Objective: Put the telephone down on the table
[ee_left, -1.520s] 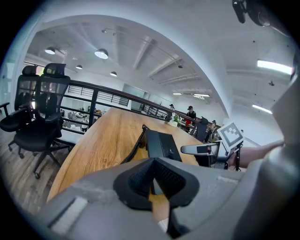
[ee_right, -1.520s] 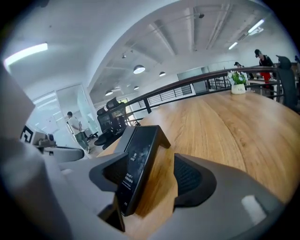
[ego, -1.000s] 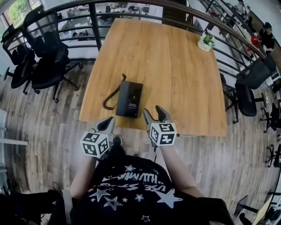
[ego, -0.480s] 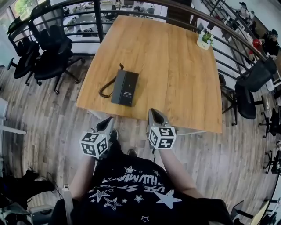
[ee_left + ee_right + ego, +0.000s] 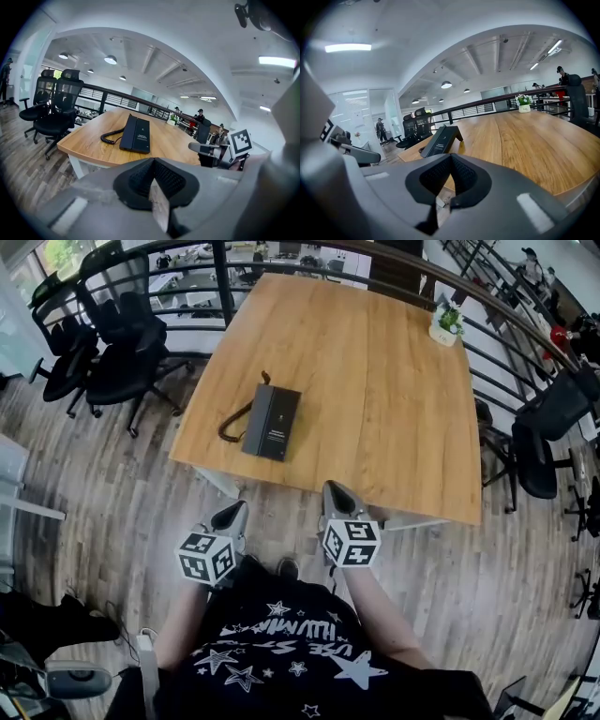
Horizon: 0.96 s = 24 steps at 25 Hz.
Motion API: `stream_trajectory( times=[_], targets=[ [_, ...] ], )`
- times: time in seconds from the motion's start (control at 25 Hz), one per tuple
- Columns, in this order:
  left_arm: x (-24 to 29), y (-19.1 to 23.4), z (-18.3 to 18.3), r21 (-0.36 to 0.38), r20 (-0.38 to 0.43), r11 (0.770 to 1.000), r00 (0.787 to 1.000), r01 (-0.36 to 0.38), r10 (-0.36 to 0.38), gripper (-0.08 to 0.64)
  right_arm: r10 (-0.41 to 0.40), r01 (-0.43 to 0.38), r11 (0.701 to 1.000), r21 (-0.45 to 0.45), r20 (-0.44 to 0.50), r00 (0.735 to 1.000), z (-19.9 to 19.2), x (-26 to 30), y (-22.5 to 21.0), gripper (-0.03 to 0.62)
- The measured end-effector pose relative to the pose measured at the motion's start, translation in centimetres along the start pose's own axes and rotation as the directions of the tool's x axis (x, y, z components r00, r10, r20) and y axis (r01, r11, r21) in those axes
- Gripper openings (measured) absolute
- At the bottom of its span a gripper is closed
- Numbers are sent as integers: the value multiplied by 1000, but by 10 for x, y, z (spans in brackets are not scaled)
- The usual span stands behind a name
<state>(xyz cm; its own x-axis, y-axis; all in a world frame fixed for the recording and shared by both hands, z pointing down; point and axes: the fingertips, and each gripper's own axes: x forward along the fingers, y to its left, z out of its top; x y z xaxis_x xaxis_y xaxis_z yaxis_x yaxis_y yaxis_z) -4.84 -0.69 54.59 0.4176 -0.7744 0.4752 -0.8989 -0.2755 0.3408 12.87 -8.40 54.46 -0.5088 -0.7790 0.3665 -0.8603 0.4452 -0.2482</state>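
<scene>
The black telephone lies flat on the wooden surface, toward its near left corner. A few lines of small white print mark its top face, too fine to read. Its coiled cord loops out on the left and rests on the wood.

The left gripper and the right gripper hang just off the near edge, over the plank floor, well apart from the telephone. The fingers of each are clenched together with nothing between them.

The person's dark shirt bears white stars and lettering I cannot read with confidence. A potted plant stands at the far right corner, and black office chairs stand to the left.
</scene>
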Motion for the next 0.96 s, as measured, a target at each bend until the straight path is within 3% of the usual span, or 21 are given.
stream_trajectory(
  times=[0.32, 0.96],
  targets=[
    [-8, 1, -18, 7, -41, 1000, 999, 29, -29, 2, -2, 2, 1000, 5, -21, 1000, -18, -6, 12, -2],
    [-94, 24, -45, -46, -25, 998, 999, 40, -41, 3, -61, 61, 998, -8, -42, 997, -33, -58, 73, -2]
  ],
)
